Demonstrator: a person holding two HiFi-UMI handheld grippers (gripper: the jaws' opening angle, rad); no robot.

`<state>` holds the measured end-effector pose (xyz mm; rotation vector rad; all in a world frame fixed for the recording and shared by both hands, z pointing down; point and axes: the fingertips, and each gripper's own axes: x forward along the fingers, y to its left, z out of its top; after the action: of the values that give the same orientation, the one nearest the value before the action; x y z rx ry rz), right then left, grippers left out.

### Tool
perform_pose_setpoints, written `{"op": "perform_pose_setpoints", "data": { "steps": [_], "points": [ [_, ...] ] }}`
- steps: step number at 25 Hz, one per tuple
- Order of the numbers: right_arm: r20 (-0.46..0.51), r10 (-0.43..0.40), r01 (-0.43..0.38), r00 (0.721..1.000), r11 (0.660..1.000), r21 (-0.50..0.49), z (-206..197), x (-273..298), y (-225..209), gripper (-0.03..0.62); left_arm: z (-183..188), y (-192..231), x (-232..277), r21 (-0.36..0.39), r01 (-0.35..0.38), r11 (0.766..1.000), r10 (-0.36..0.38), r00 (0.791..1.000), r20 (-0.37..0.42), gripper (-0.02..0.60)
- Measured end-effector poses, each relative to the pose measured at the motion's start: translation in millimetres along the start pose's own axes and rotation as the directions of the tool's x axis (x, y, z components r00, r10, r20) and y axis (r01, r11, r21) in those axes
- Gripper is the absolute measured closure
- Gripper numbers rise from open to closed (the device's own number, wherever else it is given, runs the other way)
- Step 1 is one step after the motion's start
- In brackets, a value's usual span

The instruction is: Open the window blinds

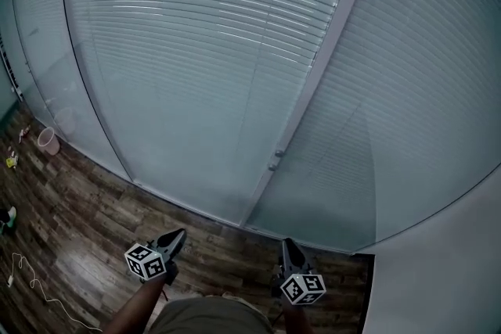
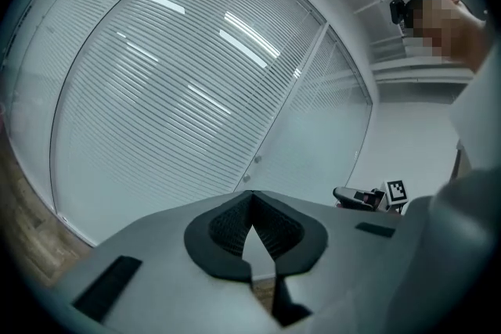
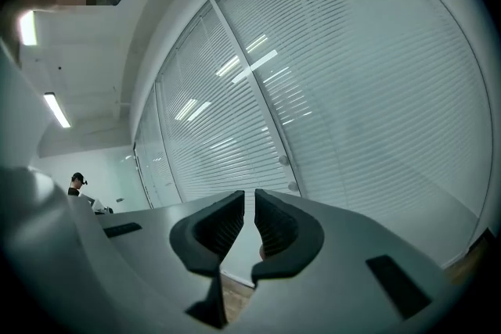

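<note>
White slatted blinds (image 1: 196, 51) hang shut behind tall glass panels, also seen in the left gripper view (image 2: 164, 90) and the right gripper view (image 3: 360, 82). A grey frame post (image 1: 313, 90) divides the panels and carries two small round knobs (image 1: 275, 160) low down. Both knobs (image 3: 283, 160) show ahead of the right gripper. My left gripper (image 1: 179, 234) is shut and empty, its tips (image 2: 250, 194) meeting, well short of the glass. My right gripper (image 1: 286, 245) is shut on nothing (image 3: 250, 193), aimed near the post. Neither touches the blinds.
Dark wood plank floor (image 1: 86, 223) runs along the glass. A pink bin (image 1: 48, 141) stands at the far left, and a white cable (image 1: 31, 281) lies on the floor. A white wall (image 1: 454, 262) closes the right side. A person (image 3: 76, 182) sits far off.
</note>
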<state>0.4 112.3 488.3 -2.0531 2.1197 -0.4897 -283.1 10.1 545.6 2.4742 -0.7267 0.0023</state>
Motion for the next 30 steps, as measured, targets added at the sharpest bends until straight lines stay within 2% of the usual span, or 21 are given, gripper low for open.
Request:
{"op": "perform_pose_setpoints", "data": {
  "steps": [4, 8, 11, 15, 20, 25, 30],
  "points": [
    [-0.007, 0.007, -0.007, 1.000, 1.000, -0.010, 14.1, -11.8, -20.8, 0.560, -1.1, -12.3, 12.0, 0.029, -0.056, 0.998, 0.056, 0.998, -0.005, 0.566],
    [-0.036, -0.012, 0.006, 0.999, 0.988, -0.155, 11.8, -20.1, -40.3, 0.560, -10.6, -19.5, 18.2, 0.030, -0.114, 0.993, 0.113, 0.993, 0.017, 0.568],
    [-0.039, -0.003, -0.005, 0.999, 0.979, -0.204, 8.2, -24.7, -49.1, 0.560, -26.0, -26.6, 24.6, 0.041, -0.125, 0.991, 0.125, 0.992, 0.008, 0.568],
    [-0.052, 0.001, -0.010, 0.999, 0.986, -0.167, 9.4, -39.1, -51.5, 0.560, -33.6, -42.7, 16.5, 0.019, -0.139, 0.990, 0.139, 0.990, 0.019, 0.568],
    [-0.059, 0.001, -0.009, 0.998, 0.989, -0.145, 2.3, -42.1, -59.9, 0.560, -35.4, -40.9, 20.0, -0.002, -0.146, 0.989, 0.146, 0.988, 0.050, 0.568],
    [-0.060, -0.021, 0.013, 0.998, 0.991, -0.136, 6.3, -43.3, -65.5, 0.560, -36.2, -42.8, 30.7, -0.004, -0.124, 0.992, 0.124, 0.992, 0.016, 0.568],
    [-0.073, -0.056, 0.049, 0.996, 0.994, -0.097, -3.8, -25.2, -77.9, 0.560, -38.5, -24.5, 55.6, -0.021, -0.097, 0.995, 0.097, 0.995, -0.019, 0.568]
  ]
}}
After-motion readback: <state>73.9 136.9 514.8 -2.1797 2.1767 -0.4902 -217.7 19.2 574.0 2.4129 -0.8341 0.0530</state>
